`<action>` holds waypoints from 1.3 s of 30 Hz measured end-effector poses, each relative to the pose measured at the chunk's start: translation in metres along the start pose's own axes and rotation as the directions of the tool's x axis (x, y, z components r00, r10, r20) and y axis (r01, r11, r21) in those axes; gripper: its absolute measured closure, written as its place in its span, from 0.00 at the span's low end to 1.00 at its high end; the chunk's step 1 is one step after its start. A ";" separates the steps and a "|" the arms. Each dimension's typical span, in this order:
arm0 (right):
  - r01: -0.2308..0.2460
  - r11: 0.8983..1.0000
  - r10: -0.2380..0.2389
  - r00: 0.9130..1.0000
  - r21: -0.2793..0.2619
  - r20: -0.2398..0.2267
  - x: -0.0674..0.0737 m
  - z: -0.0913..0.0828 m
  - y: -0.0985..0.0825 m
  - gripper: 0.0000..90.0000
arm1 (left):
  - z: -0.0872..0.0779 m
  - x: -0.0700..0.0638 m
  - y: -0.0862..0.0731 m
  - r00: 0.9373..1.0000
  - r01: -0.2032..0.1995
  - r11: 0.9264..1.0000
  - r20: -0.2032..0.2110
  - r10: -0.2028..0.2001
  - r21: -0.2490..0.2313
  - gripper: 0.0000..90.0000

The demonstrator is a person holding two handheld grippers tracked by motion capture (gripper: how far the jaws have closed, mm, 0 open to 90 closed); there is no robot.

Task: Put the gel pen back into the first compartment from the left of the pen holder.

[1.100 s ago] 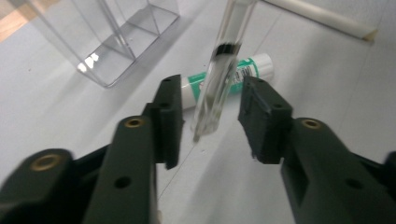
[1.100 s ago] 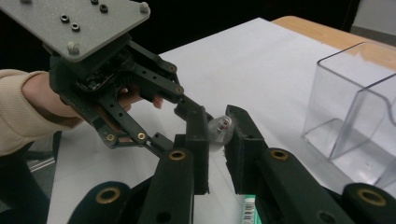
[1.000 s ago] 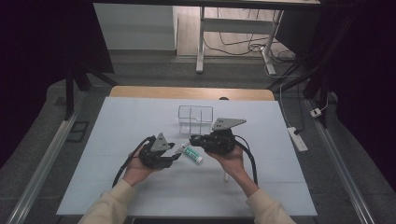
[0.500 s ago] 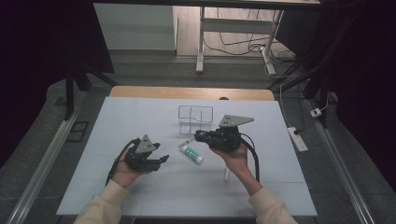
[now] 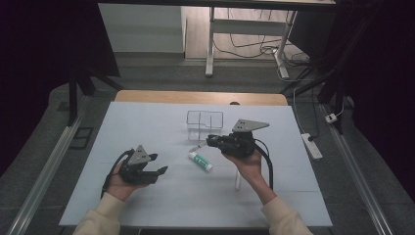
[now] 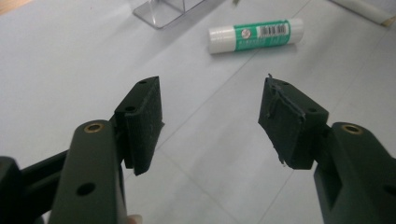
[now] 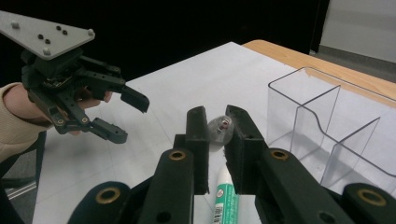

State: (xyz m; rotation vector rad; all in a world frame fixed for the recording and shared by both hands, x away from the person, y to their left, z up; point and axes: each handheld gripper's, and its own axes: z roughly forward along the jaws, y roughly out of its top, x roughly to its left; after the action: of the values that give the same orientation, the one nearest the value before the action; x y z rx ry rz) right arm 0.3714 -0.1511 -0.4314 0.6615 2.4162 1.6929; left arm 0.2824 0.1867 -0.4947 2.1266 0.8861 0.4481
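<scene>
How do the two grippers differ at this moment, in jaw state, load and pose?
The left gripper has just been opening, its jaws wide apart with nothing between them; the right gripper is shut on a small clear pen-like object. The left points at bare table short of the glue stick; the right sits above the stick, beside the clear organizer. Both have black padded jaws and a grey plate on top.
</scene>
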 end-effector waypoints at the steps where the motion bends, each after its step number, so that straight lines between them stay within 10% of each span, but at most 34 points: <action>1: 0.000 1.000 0.000 1.000 -0.002 0.001 0.000 0.000 0.000 0.88 | -0.001 0.001 -0.002 1.000 0.007 1.000 0.000 -0.007 -0.001 0.44; 39: 0.021 0.999 -0.016 0.994 -0.041 0.104 -0.018 -0.002 0.054 0.88 | -0.015 0.015 -0.028 0.999 0.049 0.999 0.004 -0.049 0.008 0.42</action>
State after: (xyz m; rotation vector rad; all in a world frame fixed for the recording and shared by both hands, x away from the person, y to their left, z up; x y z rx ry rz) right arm 0.4018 -0.1450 -0.3841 0.7012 2.3027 1.6542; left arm 0.2719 0.2180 -0.5060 2.1079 0.9368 0.4158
